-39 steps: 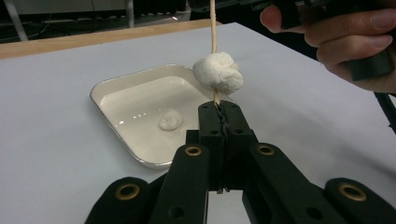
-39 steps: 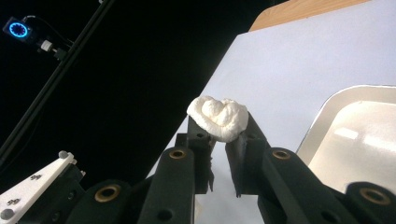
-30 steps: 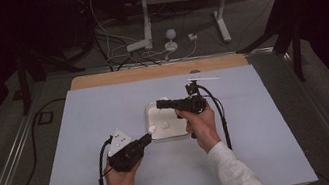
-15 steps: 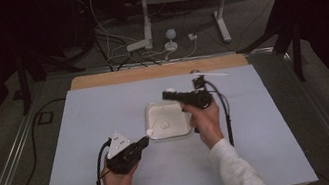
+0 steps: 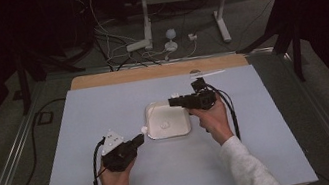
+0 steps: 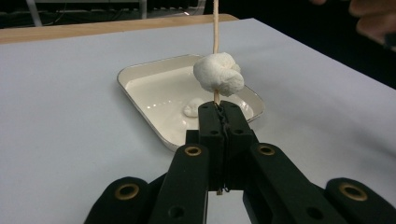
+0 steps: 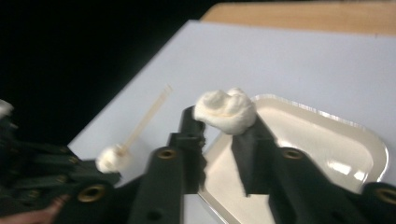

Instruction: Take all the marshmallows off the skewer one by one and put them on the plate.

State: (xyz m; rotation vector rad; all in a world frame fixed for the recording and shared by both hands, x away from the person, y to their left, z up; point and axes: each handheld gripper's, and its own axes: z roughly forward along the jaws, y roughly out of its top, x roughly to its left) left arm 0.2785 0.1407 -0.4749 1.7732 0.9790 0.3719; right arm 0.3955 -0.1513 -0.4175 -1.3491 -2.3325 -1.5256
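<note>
While seen from the high view, left hand-held gripper [image 5: 140, 138] low on the desk [image 5: 81, 121], clamped on a thin skewer [image 5: 143, 133] just left of the white tray [image 5: 151, 111]; right hand-held gripper [image 5: 173, 102] over the tray's far right corner. Through the left gripper view, jaws tight on the upright skewer, a marshmallow [image 6: 218, 73] threaded just above them, a white blob [image 6: 192, 108] lying in the tray behind. Through the right gripper view, jaws parted narrowly, just opening, a second marshmallow [image 7: 226, 110] between the tips above the tray; whether still pinched, hard to tell.
</note>
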